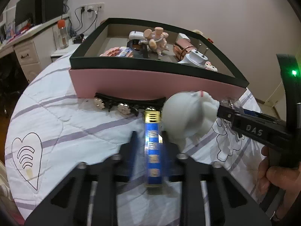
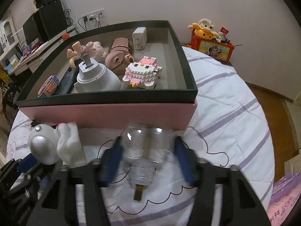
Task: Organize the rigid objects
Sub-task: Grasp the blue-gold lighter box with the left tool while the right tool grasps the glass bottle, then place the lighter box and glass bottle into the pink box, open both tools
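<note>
My left gripper (image 1: 149, 137) is shut on a blue tube with a gold cap (image 1: 152, 150), which lies on the quilt and points at the box. In the right wrist view, a clear plastic bottle (image 2: 146, 146) lies between the blue pads of my right gripper (image 2: 148, 148), and both pads sit against its sides. The right gripper (image 1: 225, 105) also shows in the left wrist view, with a hand on its handle. A white and silver toy figure (image 1: 188, 116) (image 2: 47, 146) lies between the two grippers. Behind them stands a pink box with a dark green rim (image 1: 150, 64) (image 2: 112, 98).
The box holds a white plug adapter (image 2: 96, 77), a pink block cat (image 2: 143, 69), a peach figurine (image 1: 156, 37), a rose-gold item (image 2: 118, 54) and more. A black hair clip (image 1: 122, 103) lies against the box front. A red toy box (image 2: 210, 45) stands far right.
</note>
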`<control>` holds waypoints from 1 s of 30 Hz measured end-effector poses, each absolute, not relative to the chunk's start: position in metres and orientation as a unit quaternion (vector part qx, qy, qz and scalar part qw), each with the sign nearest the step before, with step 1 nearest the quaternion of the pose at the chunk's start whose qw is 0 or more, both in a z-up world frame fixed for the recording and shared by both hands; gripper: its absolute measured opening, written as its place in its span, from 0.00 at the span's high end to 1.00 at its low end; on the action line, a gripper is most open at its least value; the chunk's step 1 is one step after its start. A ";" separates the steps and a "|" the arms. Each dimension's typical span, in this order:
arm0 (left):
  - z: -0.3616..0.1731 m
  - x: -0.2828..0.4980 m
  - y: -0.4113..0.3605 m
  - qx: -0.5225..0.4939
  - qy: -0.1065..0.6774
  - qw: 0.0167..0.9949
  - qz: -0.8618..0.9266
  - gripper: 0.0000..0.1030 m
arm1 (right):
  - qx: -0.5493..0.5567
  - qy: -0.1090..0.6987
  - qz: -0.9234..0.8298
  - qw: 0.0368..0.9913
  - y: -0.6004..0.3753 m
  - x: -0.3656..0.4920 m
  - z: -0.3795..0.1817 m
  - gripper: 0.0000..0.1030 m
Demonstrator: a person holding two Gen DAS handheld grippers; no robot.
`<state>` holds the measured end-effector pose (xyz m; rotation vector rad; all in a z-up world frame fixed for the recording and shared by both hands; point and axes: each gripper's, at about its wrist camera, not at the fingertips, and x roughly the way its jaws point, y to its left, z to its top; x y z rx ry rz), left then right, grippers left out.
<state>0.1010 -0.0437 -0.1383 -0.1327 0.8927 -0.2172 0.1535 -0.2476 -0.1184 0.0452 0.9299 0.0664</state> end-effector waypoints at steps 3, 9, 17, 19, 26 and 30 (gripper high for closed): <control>-0.137 0.097 -0.036 -0.070 0.430 0.893 -0.112 0.85 | 0.031 0.446 0.035 0.894 -0.253 0.149 -0.117 0.51; -0.133 0.084 -0.024 -0.067 0.427 0.894 -0.117 0.85 | 0.040 0.438 0.043 0.897 -0.258 0.131 -0.108 0.51; -0.102 0.070 0.006 -0.067 0.404 0.906 -0.106 0.85 | 0.052 0.419 0.066 0.904 -0.256 0.112 -0.081 0.51; -0.092 0.071 0.011 -0.068 0.397 0.909 -0.108 0.85 | 0.054 0.411 0.072 0.907 -0.253 0.110 -0.070 0.51; -0.059 0.085 0.020 -0.062 0.361 0.923 -0.116 0.85 | 0.049 0.381 0.097 0.918 -0.240 0.112 -0.035 0.51; -0.047 0.091 0.023 -0.062 0.346 0.928 -0.122 0.85 | 0.042 0.368 0.106 0.923 -0.231 0.117 -0.020 0.51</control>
